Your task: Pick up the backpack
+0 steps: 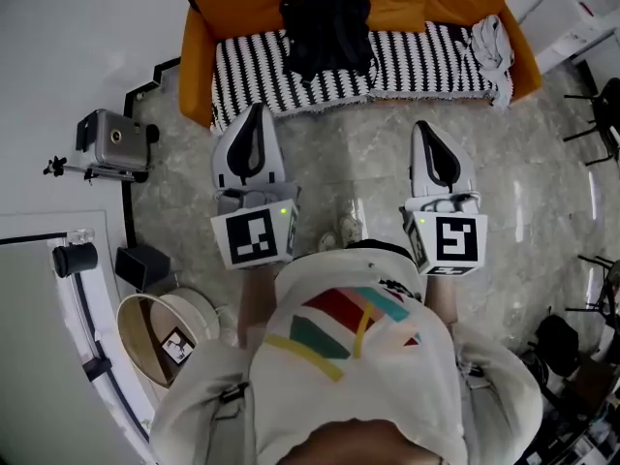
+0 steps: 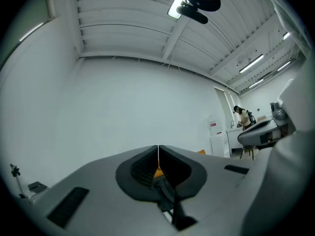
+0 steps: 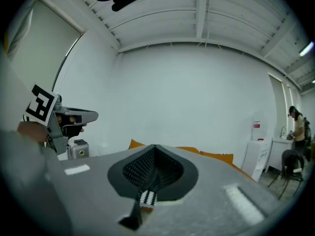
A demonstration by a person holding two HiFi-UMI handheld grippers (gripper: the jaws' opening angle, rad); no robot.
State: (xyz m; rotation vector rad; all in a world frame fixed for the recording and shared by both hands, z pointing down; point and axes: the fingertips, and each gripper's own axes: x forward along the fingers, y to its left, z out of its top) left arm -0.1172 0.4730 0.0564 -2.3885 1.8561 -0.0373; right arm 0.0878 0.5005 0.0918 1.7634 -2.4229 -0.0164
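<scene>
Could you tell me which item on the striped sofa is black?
The black fabric backpack near the orange sofa's middle; the other, a crumpled grey-white cloth, lies at its right end.

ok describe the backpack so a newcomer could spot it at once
Find the orange sofa against the white wall, its seat draped in a black-and-white striped cover. The backpack lies on that cover, left of the middle. It is the only all-black thing there; the crumpled pale cloth sits at the right end.
</scene>
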